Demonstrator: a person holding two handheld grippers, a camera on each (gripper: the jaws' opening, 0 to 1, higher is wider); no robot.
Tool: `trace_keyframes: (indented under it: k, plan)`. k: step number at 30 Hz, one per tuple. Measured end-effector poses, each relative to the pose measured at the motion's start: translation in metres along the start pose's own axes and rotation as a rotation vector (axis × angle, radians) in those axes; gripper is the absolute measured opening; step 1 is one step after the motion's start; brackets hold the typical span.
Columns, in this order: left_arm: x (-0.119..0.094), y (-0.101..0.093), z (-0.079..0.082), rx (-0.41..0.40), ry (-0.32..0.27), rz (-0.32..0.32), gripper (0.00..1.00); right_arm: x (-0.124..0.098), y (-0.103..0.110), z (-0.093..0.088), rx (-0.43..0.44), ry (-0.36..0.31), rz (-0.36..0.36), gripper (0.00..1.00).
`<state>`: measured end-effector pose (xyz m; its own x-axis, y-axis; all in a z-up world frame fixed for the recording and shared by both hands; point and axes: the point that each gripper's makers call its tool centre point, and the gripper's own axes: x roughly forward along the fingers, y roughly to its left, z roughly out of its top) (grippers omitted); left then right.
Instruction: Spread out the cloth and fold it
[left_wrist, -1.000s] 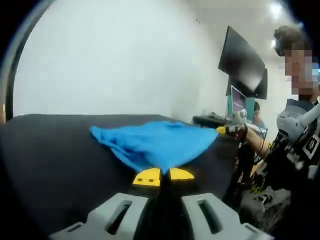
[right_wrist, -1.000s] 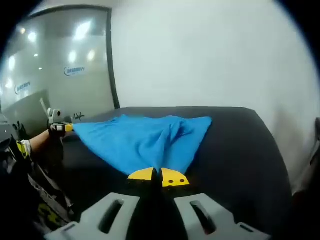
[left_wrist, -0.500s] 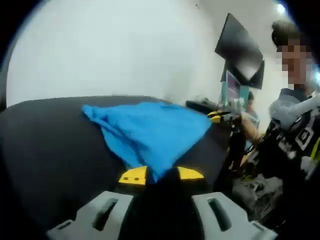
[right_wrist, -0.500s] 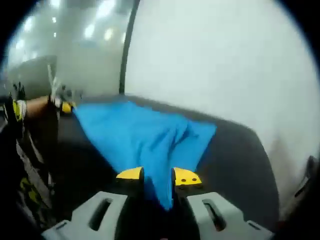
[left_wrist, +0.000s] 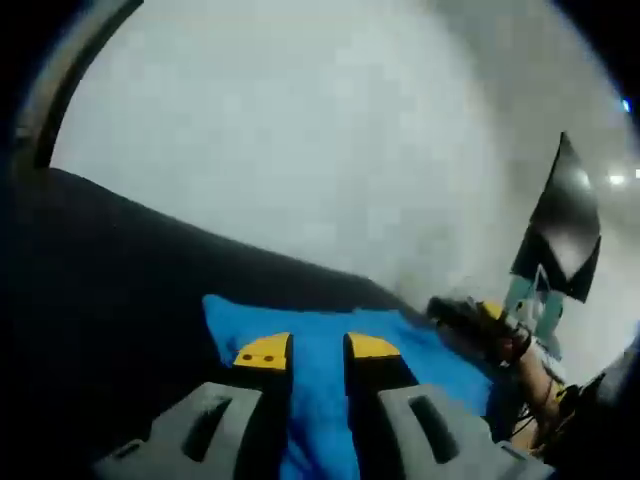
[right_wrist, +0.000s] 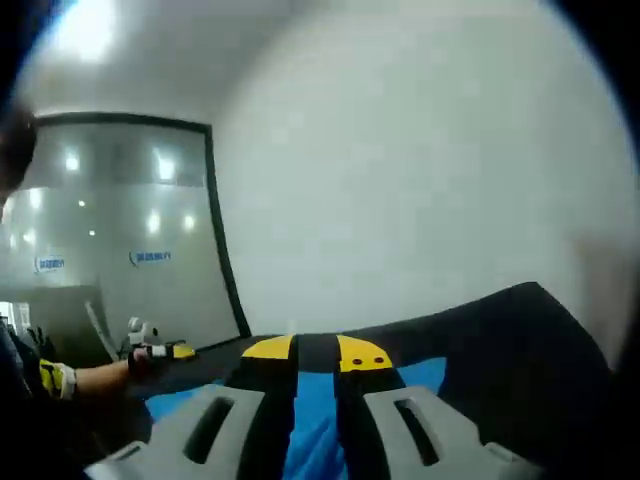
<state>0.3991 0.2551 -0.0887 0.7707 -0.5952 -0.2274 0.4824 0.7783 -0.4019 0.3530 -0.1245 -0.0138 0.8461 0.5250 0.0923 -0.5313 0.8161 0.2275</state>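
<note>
Lying flat on the black table (left_wrist: 120, 280), the blue cloth (left_wrist: 320, 400) spreads out just ahead of and beneath the left gripper (left_wrist: 318, 349) in the left gripper view. That gripper's yellow-tipped jaws stand apart with a clear gap, and blue fabric shows through the gap and runs down between the grey jaw bodies; whether the tips pinch any of it cannot be told, but nothing looks clamped. One corner of the cloth sits just to the left of the left jaw tip, and the rest stretches away to the right of the tool. Off to the right, near the far edge of the cloth, the other gripper comes into sight, blurred, with a yellow tip and a person's forearm (left_wrist: 535, 370) behind it. Further right, a dark monitor (left_wrist: 565, 235) stands against the pale wall (left_wrist: 300, 140).

In the right gripper view, the right gripper (right_wrist: 316, 352) also has its jaws parted, a dark gap between the yellow tips. The cloth (right_wrist: 315, 440) shows below and between the jaws, and a bit of it peeks out just right of the right jaw against the table (right_wrist: 520, 350). To the left of the tool, the left gripper (right_wrist: 175, 352) reaches in low over the table edge, held by a gloved hand (right_wrist: 140, 360). Behind it stands a glass partition (right_wrist: 120, 240) with ceiling lights reflected in it.
</note>
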Motion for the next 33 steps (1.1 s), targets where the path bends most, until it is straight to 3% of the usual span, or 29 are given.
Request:
trace_keyframes:
  k: [1,3,5,9,11,12,14,16,18,20,22,25,27,30,31,32,33]
  plan:
    - [0.008,0.008,-0.007,-0.028,0.043,0.034,0.23,0.006,-0.009,-0.005,-0.02,0.032,-0.032,0.12]
    - [0.024,0.016,-0.016,-0.067,0.104,0.04,0.24,0.013,-0.014,-0.013,-0.072,0.054,-0.056,0.12]
    - [0.034,0.021,-0.022,-0.096,0.153,0.063,0.24,0.019,-0.015,-0.019,-0.037,0.043,-0.056,0.12]
    - [0.049,0.04,-0.03,0.047,0.21,0.144,0.23,0.024,-0.021,-0.038,-0.037,0.099,-0.051,0.12]
    - [0.054,0.042,-0.026,0.149,0.188,0.142,0.14,0.027,-0.031,-0.041,-0.035,0.107,-0.079,0.12]
    - [0.055,0.043,-0.022,0.201,0.169,0.142,0.04,0.028,-0.036,-0.041,-0.022,0.101,-0.098,0.12]
    - [0.056,0.041,-0.014,0.216,0.143,0.132,0.04,0.029,-0.039,-0.039,-0.009,0.082,-0.1,0.12]
    - [0.062,0.034,0.006,0.26,0.073,0.068,0.04,0.031,-0.042,-0.038,0.003,0.081,-0.095,0.12]
    - [0.064,0.042,0.02,0.225,0.034,0.103,0.04,0.034,-0.045,-0.039,0.0,0.097,-0.1,0.12]
    - [0.064,0.047,0.016,0.151,0.051,0.112,0.05,0.037,-0.049,-0.042,-0.022,0.13,-0.111,0.13]
    - [0.059,0.046,0.006,0.14,0.074,0.104,0.08,0.039,-0.052,-0.055,-0.039,0.2,-0.115,0.15]
    - [0.046,0.031,-0.009,0.07,0.094,0.038,0.25,0.038,-0.056,-0.092,-0.087,0.362,-0.118,0.16]
    - [0.039,0.031,-0.018,0.064,0.106,0.044,0.3,0.041,-0.054,-0.116,-0.096,0.43,-0.109,0.16]
    - [0.041,0.04,-0.034,0.058,0.151,0.098,0.3,0.062,-0.056,-0.132,-0.044,0.471,-0.107,0.15]
    - [0.044,0.041,-0.035,0.066,0.141,0.103,0.27,0.068,-0.057,-0.129,-0.047,0.443,-0.104,0.14]
    - [0.046,0.045,-0.031,0.095,0.122,0.124,0.23,0.07,-0.057,-0.129,-0.047,0.446,-0.101,0.12]
    - [0.046,0.049,-0.031,0.124,0.139,0.155,0.16,0.073,-0.058,-0.13,-0.065,0.463,-0.092,0.09]
